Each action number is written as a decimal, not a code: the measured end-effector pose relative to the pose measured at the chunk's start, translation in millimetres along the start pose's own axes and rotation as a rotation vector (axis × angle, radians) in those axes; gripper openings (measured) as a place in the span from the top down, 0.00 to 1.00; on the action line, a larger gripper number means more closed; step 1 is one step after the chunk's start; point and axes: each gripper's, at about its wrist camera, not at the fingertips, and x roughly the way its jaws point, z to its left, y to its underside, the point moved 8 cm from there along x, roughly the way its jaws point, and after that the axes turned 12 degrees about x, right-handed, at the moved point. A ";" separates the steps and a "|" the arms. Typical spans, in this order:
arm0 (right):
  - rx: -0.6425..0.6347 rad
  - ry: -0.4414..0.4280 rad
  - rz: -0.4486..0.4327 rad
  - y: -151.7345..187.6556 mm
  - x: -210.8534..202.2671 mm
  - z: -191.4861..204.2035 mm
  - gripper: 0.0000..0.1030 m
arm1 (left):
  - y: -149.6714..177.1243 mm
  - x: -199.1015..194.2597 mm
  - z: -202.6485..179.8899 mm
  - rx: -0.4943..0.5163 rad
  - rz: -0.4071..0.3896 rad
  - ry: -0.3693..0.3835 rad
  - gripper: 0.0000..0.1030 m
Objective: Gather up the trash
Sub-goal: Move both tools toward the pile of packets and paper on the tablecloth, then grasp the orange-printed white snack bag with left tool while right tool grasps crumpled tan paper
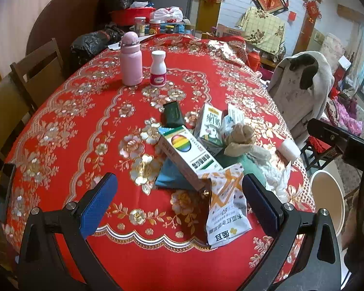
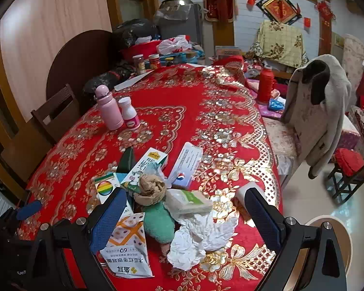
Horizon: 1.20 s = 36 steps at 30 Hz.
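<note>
A pile of trash lies on the red tablecloth (image 1: 85, 126): a rainbow-printed box (image 1: 184, 155), a milk carton (image 1: 210, 126), a dark green packet (image 1: 173, 115), an orange-and-white snack bag (image 1: 227, 206), a brown and green sock wad (image 1: 240, 140) and crumpled white tissue (image 2: 203, 235). My left gripper (image 1: 179, 198) is open and empty, its blue pads on either side of the pile's near edge. My right gripper (image 2: 184, 215) is open and empty above the socks (image 2: 155, 208) and tissue, with the snack bag (image 2: 128, 249) under its left finger.
A pink flask (image 1: 131, 59) and a white pill bottle (image 1: 158, 69) stand farther back. Jars, bags and a red basin crowd the far edge. Wooden chairs (image 1: 36, 72) stand left; a chair with a coat (image 2: 320, 111) and a white stool (image 2: 330, 242) stand right.
</note>
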 end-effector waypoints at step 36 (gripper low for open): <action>-0.018 -0.051 0.134 14.8 53.1 14.9 0.07 | 46.2 50.2 -31.1 0.066 0.126 0.106 0.09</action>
